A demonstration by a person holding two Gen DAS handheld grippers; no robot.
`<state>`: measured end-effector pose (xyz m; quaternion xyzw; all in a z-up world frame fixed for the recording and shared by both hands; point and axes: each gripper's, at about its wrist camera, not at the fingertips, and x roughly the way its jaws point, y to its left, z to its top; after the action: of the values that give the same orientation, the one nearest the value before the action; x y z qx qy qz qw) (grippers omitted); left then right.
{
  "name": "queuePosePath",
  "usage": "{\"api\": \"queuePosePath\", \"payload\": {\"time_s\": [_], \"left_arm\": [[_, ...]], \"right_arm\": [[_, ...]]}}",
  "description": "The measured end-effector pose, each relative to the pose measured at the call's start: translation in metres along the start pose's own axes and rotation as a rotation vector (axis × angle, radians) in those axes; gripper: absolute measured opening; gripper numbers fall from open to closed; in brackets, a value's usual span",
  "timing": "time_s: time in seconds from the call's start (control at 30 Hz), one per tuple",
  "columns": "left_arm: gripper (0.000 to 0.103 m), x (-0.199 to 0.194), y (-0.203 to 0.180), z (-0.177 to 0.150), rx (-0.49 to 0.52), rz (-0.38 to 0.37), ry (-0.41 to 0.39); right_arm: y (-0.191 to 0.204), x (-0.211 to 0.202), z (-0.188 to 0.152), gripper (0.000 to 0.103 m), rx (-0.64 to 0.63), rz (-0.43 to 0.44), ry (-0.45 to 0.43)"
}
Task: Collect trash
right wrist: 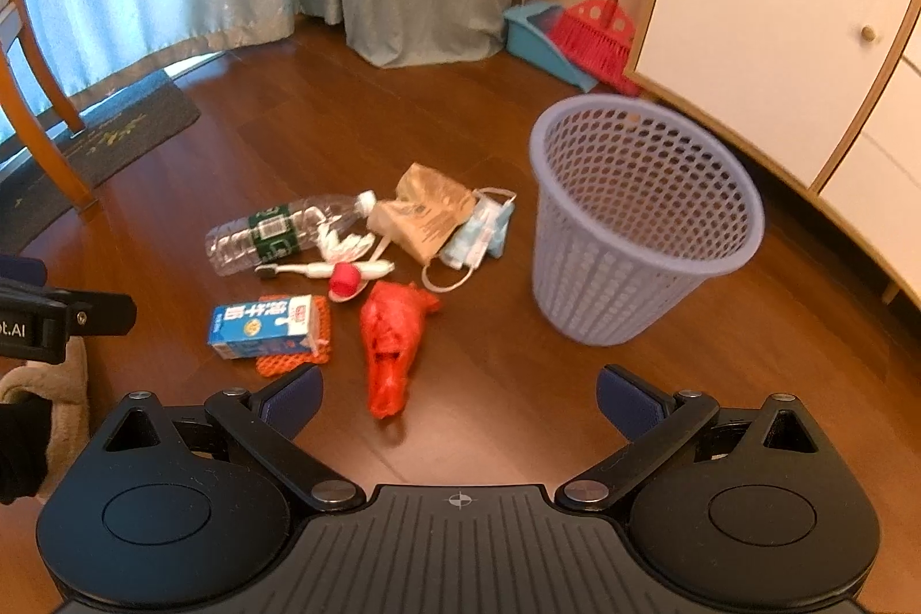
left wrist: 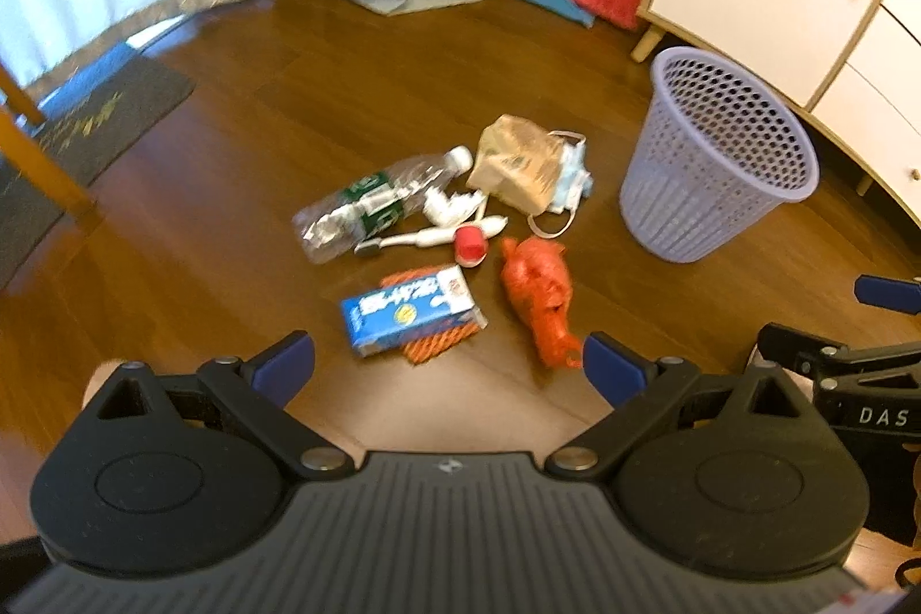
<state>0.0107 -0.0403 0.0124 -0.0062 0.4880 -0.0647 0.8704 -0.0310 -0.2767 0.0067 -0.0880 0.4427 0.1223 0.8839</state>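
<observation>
Both tools, left [left wrist: 449, 363] and right [right wrist: 459, 398], gape wide, empty, above the floor [right wrist: 518, 384]; trash [right wrist: 391, 343] lies ahead, bin [right wrist: 633, 222] beside it.

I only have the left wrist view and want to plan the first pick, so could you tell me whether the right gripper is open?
Observer: Yes. In the right wrist view the right gripper is open, with nothing between its fingers.
Operator: Thank you. What lies ahead of it?
Observer: The red plastic bag lies on the floor just ahead, nearer its left finger. The lavender basket stands upright further ahead to the right.
Operator: Is there anything near it that I cannot see?
Observer: A beige fuzzy thing, perhaps a slipper, shows on the floor at the left edge of that view.
</observation>
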Motion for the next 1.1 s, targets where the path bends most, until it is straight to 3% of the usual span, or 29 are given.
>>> {"api": "queuePosePath", "payload": {"time_s": [0.23, 0.4, 0.47, 0.57, 0.7, 0.83, 0.9, 0.93, 0.97, 1.1], "left_arm": [[0.099, -0.001, -0.012, 0.014, -0.011, -0.031, -0.026], [0.099, -0.006, -0.011, 0.031, -0.021, -0.067, -0.081], [0.1, -0.01, -0.01, 0.039, 0.012, -0.078, -0.117], [0.101, -0.015, -0.002, 0.057, 0.028, -0.079, -0.153], [0.101, -0.012, 0.006, 0.086, 0.115, -0.069, -0.132], [0.101, 0.012, 0.018, 0.111, 0.223, -0.117, -0.114], [0.102, 0.028, 0.026, 0.113, 0.251, -0.142, -0.128], [0.102, 0.038, 0.032, 0.112, 0.247, -0.157, -0.135], [0.101, 0.047, 0.038, 0.111, 0.235, -0.181, -0.142], [0.101, 0.094, 0.055, 0.1, 0.25, -0.238, -0.144]], "right_arm": [[-0.025, -0.012, 0.022, 0.099, -0.119, -0.023, -0.11], [-0.048, 0.02, 0.033, 0.096, -0.289, 0.02, -0.186], [-0.058, 0.04, 0.031, 0.081, -0.374, 0.04, -0.164], [-0.073, 0.062, 0.038, 0.08, -0.443, 0.079, -0.142], [-0.089, 0.092, 0.05, 0.08, -0.549, 0.114, -0.115], [-0.098, 0.117, 0.061, 0.079, -0.574, 0.141, -0.107], [-0.097, 0.134, 0.057, 0.073, -0.597, 0.124, -0.097], [-0.095, 0.139, 0.058, 0.062, -0.603, 0.118, -0.097], [-0.095, 0.147, 0.057, 0.058, -0.604, 0.121, -0.096], [-0.099, 0.171, 0.056, 0.054, -0.607, 0.091, -0.11]]}}
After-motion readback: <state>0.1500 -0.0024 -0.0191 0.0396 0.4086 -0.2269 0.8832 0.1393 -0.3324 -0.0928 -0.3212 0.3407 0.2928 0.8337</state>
